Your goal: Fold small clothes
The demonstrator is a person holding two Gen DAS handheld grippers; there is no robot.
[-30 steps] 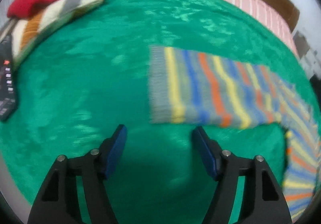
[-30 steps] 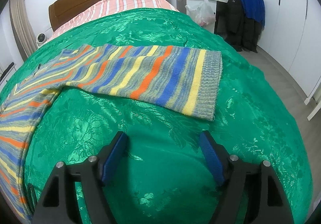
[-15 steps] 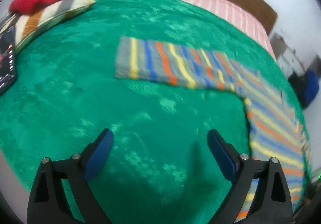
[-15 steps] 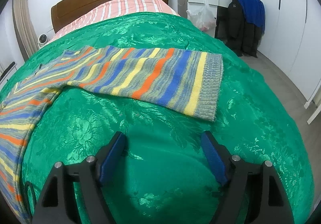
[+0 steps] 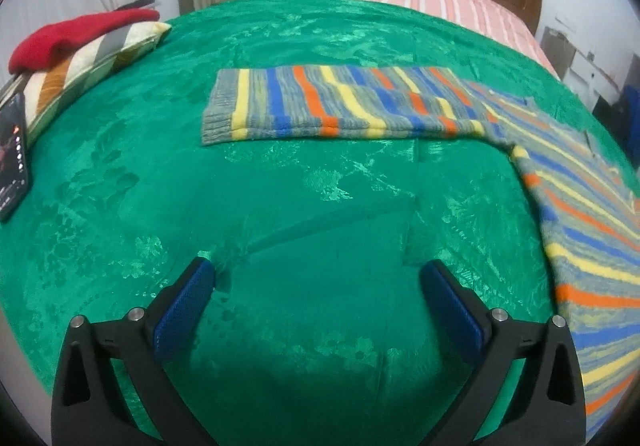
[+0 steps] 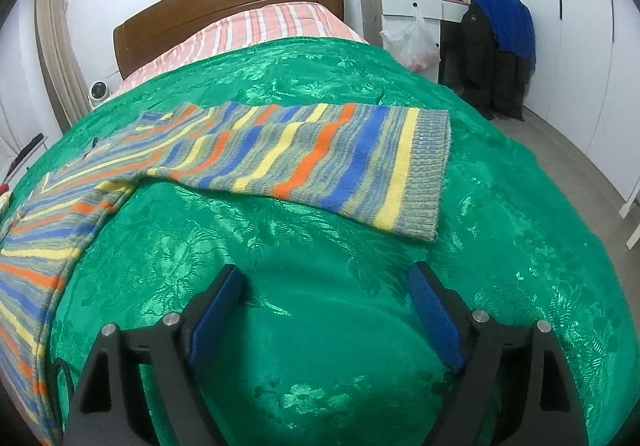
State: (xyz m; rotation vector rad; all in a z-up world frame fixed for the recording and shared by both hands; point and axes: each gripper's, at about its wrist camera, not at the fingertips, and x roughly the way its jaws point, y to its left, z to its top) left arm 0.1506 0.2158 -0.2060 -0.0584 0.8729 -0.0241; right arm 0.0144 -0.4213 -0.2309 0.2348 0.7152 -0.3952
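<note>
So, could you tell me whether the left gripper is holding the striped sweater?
No, the left gripper is empty, short of the striped sweater.

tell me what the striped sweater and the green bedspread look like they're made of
Striped sweater: looks like knitted yarn, wool or acrylic, matte, with ribbed cuffs and visible stitches.
Green bedspread: likely a satin-like jacquard, since it is glossy and has floral patterns woven in that catch the light.
</note>
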